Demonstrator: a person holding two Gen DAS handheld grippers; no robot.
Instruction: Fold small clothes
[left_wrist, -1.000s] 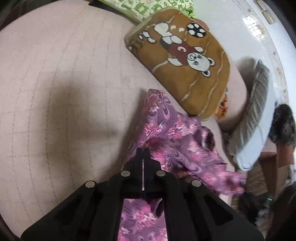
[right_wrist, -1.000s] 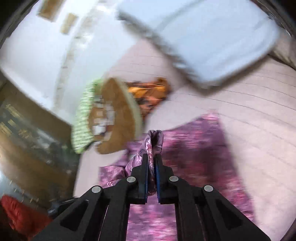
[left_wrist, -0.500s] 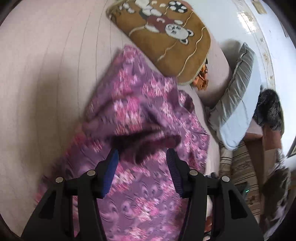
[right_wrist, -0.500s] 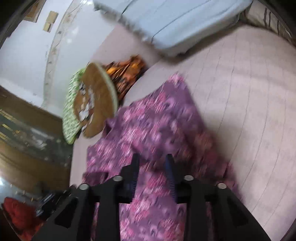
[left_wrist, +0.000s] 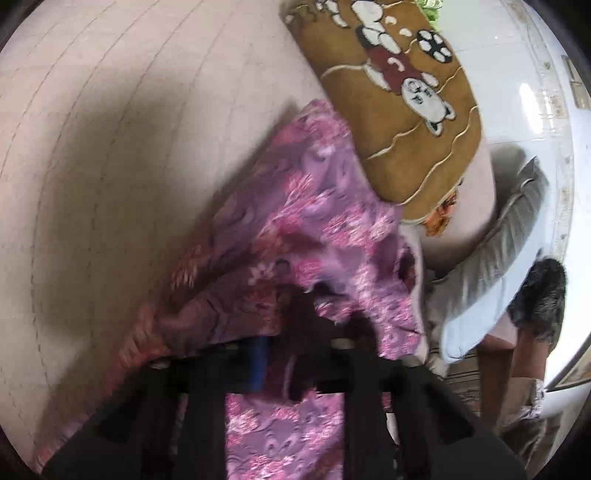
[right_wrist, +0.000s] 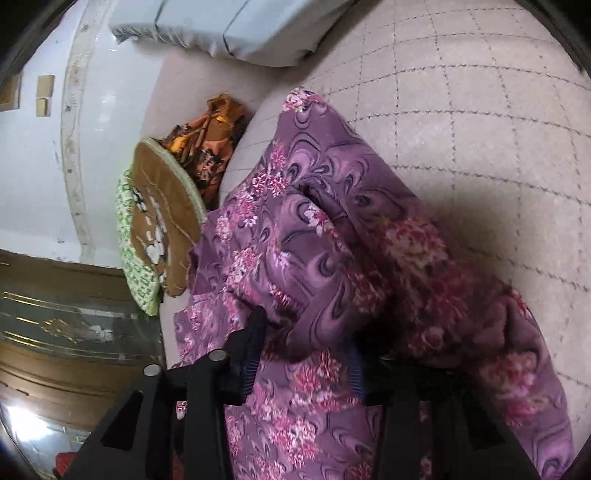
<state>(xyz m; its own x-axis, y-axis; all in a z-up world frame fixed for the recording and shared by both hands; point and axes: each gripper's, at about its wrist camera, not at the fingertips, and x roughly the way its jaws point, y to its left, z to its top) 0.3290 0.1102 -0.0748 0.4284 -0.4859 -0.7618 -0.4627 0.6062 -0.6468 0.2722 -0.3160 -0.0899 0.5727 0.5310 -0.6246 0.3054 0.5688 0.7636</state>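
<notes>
Purple floral garment (right_wrist: 332, 236), no legible writing

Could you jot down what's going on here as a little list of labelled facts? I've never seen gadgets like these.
surface: quilted pink bed cover
garment: purple floral cloth, rumpled, lying on the bed cover
left claw: open, low over the cloth, partly draped by it
right claw: open, cloth bunched between the fingers
nearby: brown cushion with a cartoon bear, touching the cloth's far edge
also nearby: grey pillow, orange fabric
fold progress: not neat yet
</notes>
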